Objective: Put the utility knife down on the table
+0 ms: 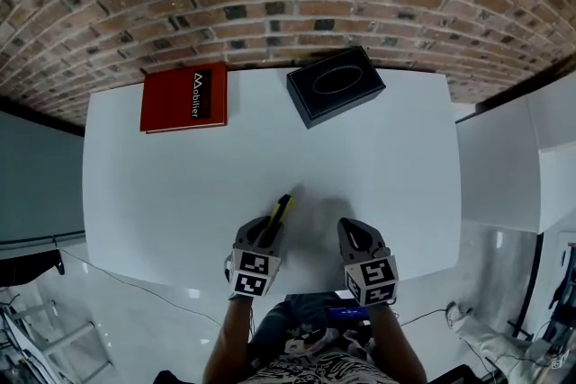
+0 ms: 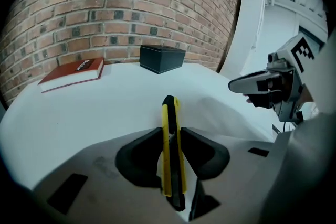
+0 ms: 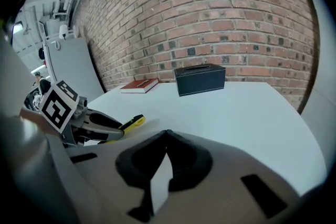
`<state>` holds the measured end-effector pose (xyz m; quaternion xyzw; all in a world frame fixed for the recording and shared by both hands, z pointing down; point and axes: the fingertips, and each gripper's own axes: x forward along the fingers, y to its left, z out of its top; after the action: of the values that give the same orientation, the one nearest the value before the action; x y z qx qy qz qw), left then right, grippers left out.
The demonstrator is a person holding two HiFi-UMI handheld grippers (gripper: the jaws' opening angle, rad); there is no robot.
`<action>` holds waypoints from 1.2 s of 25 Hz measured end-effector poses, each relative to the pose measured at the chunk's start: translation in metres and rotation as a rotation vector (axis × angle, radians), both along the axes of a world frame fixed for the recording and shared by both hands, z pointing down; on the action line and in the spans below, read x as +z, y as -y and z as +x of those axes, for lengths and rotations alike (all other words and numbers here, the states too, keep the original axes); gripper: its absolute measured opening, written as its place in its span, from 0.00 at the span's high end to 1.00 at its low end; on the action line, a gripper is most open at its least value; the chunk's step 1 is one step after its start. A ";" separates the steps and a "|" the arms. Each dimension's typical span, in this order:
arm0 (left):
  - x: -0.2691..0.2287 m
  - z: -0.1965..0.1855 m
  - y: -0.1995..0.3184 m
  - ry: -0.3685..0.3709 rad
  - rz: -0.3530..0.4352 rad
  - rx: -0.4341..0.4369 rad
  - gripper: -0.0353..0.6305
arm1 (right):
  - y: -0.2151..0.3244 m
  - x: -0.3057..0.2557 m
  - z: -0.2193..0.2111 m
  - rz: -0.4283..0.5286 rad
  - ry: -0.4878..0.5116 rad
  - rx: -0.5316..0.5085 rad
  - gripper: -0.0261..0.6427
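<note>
Yellow utility knife point(image 2: 168, 110) pinched in left gripper point(image 2: 170, 135), long axis running forward along the jaws, seemingly just above the table point(image 2: 79, 118); right gripper point(image 3: 167, 134) pressed together, empty.

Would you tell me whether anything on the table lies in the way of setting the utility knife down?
Nothing visible does. The utility knife sits clamped in the left tongs over a bare stretch of the table; the red book and black box lie far off by the wall, and the right tongs are alongside.
</note>
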<state>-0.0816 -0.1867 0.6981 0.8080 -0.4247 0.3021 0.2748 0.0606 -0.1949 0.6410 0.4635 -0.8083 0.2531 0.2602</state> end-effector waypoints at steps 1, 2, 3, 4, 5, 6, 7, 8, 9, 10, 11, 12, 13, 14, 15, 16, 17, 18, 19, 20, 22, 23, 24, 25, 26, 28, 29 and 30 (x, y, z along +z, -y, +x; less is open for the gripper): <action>0.003 0.000 0.000 0.004 -0.011 0.005 0.77 | 0.001 0.000 -0.001 0.000 0.000 -0.002 0.96; 0.006 0.000 -0.001 0.006 -0.022 0.010 0.77 | 0.003 0.000 -0.002 -0.002 -0.002 -0.002 0.96; 0.009 0.000 -0.001 0.006 -0.034 0.014 0.77 | 0.004 0.000 -0.002 -0.006 -0.005 0.001 0.96; 0.011 0.000 -0.001 0.007 -0.044 0.018 0.77 | 0.006 -0.001 -0.003 -0.007 -0.006 0.004 0.96; 0.012 0.000 -0.002 0.007 -0.051 0.021 0.77 | 0.007 -0.001 -0.004 -0.005 -0.004 0.006 0.96; 0.012 0.000 -0.002 0.007 -0.057 0.022 0.77 | 0.008 -0.002 -0.005 -0.002 0.001 0.007 0.96; 0.012 -0.001 -0.001 0.006 -0.062 0.022 0.77 | 0.009 -0.003 -0.006 0.002 0.005 0.006 0.96; 0.012 -0.001 -0.001 0.003 -0.068 0.021 0.77 | 0.011 -0.004 -0.006 0.005 0.006 0.005 0.96; 0.012 -0.001 0.000 -0.002 -0.074 0.020 0.77 | 0.012 -0.004 -0.006 0.004 0.005 0.006 0.96; 0.012 0.000 0.000 -0.006 -0.078 0.019 0.77 | 0.012 -0.004 -0.005 0.001 0.004 0.009 0.96; 0.013 0.000 0.000 -0.009 -0.081 0.018 0.77 | 0.012 -0.004 -0.005 -0.002 0.002 0.012 0.96; 0.013 0.000 0.000 -0.010 -0.082 0.016 0.77 | 0.013 -0.005 -0.005 -0.001 0.001 0.012 0.96; 0.013 0.000 0.000 -0.008 -0.082 0.014 0.77 | 0.013 -0.005 -0.006 0.003 0.000 0.008 0.96; 0.013 0.000 0.000 -0.006 -0.083 0.013 0.77 | 0.014 -0.006 -0.007 0.006 -0.001 0.005 0.96; 0.013 0.000 0.001 -0.002 -0.084 0.011 0.77 | 0.014 -0.007 -0.007 0.008 0.000 0.003 0.96; 0.014 0.000 0.001 0.001 -0.083 0.011 0.77 | 0.014 -0.008 -0.008 0.009 0.001 0.004 0.96; 0.016 0.001 0.000 0.005 -0.079 0.010 0.77 | 0.014 -0.008 -0.007 0.013 0.001 0.003 0.96; 0.018 0.001 -0.001 0.012 -0.073 0.010 0.77 | 0.014 -0.009 -0.007 0.020 -0.001 0.002 0.96; 0.020 0.001 -0.003 0.024 -0.070 0.010 0.77 | 0.014 -0.010 -0.006 0.026 -0.004 0.001 0.96; 0.021 0.002 -0.004 0.036 -0.071 0.010 0.77 | 0.014 -0.012 -0.005 0.030 -0.006 -0.001 0.96; 0.021 0.003 -0.005 0.041 -0.072 0.012 0.77 | 0.016 -0.013 -0.003 0.035 -0.007 -0.003 0.96; 0.020 0.005 -0.005 0.033 -0.076 0.011 0.77 | 0.016 -0.014 -0.002 0.037 -0.007 0.000 0.96; 0.018 0.006 -0.004 0.023 -0.081 0.008 0.74 | 0.017 -0.016 -0.001 0.041 -0.008 0.004 0.96; 0.015 0.007 -0.003 0.015 -0.084 0.003 0.72 | 0.017 -0.017 0.000 0.046 -0.007 0.006 0.96; 0.013 0.008 -0.002 0.011 -0.083 -0.004 0.69 | 0.017 -0.019 0.000 0.051 -0.005 0.005 0.96; 0.007 0.008 0.000 0.007 -0.071 -0.016 0.66 | 0.017 -0.023 -0.003 0.057 0.001 0.003 0.96; 0.004 0.007 0.002 -0.002 -0.064 -0.026 0.66 | 0.017 -0.026 -0.004 0.062 0.001 0.003 0.96; 0.000 0.006 0.003 -0.020 -0.058 -0.040 0.66 | 0.018 -0.029 -0.005 0.074 -0.001 0.000 0.96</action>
<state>-0.0752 -0.1898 0.6985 0.7941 -0.4292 0.3004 0.3082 0.0561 -0.2127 0.6122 0.4730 -0.8170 0.2229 0.2432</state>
